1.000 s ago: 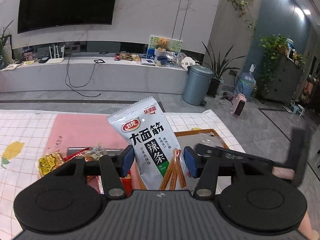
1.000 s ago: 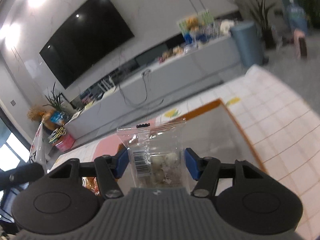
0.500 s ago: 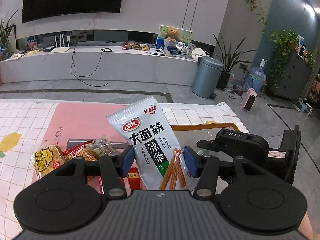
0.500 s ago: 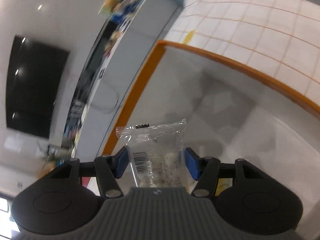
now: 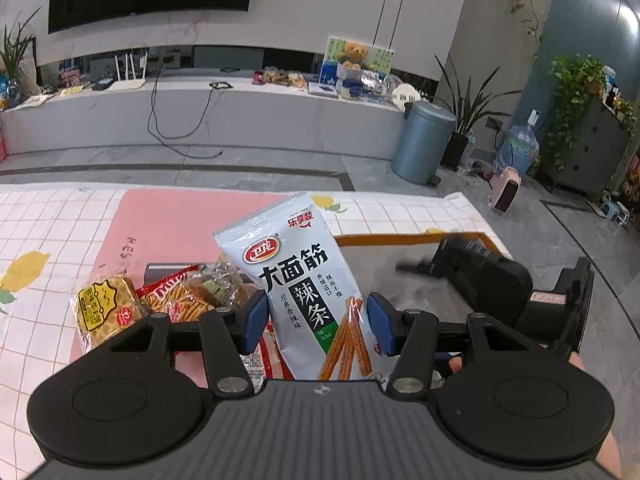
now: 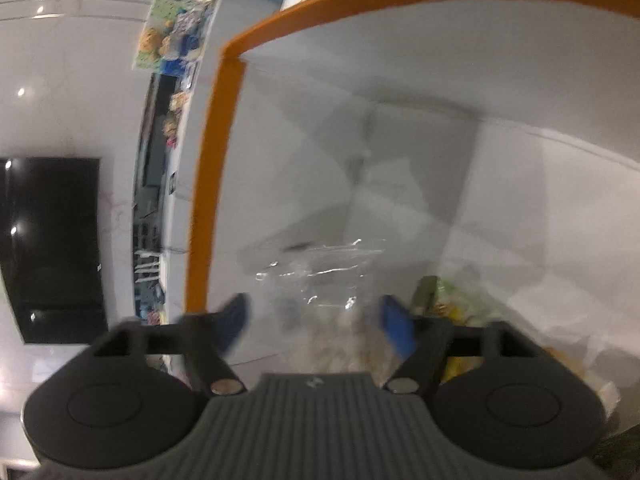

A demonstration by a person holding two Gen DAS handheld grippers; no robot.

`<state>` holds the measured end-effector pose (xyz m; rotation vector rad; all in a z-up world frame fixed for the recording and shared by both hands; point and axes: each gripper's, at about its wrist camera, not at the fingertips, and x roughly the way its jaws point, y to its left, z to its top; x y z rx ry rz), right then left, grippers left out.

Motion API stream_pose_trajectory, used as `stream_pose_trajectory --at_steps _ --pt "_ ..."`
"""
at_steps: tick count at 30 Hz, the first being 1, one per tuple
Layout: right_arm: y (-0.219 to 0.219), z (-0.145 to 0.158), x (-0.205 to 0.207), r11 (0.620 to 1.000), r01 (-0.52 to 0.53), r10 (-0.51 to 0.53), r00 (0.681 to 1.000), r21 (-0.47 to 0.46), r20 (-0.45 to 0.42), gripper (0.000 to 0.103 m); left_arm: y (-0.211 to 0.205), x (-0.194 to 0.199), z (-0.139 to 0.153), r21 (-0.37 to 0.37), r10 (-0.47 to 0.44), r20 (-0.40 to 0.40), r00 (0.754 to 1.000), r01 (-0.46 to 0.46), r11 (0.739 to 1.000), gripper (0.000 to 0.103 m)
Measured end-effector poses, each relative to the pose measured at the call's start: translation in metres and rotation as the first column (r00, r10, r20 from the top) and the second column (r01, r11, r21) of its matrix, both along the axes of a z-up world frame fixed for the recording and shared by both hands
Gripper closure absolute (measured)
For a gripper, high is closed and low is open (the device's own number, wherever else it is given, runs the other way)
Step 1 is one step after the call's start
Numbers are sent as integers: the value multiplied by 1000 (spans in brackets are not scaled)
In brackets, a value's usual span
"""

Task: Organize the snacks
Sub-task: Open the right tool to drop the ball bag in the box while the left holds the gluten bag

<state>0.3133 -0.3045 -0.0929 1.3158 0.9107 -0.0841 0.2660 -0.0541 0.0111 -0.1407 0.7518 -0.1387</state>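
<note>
My left gripper [image 5: 316,316] is shut on a white spicy-strip bag [image 5: 296,280], which stands upright above the table. In the right wrist view the orange-rimmed box [image 6: 208,184] with a grey inside fills the frame. My right gripper [image 6: 316,316] is down inside it, rolled sideways, and its jaws are opening. A clear packet of pale snacks [image 6: 324,276] lies between the blue pads, which stand clear of it on both sides. The left wrist view shows the right gripper [image 5: 480,276] blurred over the box [image 5: 400,238].
A yellow cake packet [image 5: 106,308], a red snack packet [image 5: 176,296] and a clear packet [image 5: 224,284] lie on the pink mat [image 5: 180,220] over a checked tablecloth [image 5: 48,216]. Yellow-green snacks [image 6: 452,300] sit in the box at the right.
The right gripper rolled sideways and sank into the box, then its jaws spread off the clear packet. The left gripper dropped slightly with the white bag still held.
</note>
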Motion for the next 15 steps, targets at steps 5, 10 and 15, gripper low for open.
stream_pose_trajectory --at_steps 5,10,15 --pt "-11 0 -5 999 14 -15 1000 48 4 7 1 0 0 16 5 -2 1000 -5 1000 42" --pt "-35 23 -16 998 -28 21 991 53 134 6 -2 1 6 24 5 -3 1000 -5 1000 42" --pt "-56 92 -36 941 -38 145 943 -336 299 4 -18 5 15 54 -22 -4 1000 22 998 42"
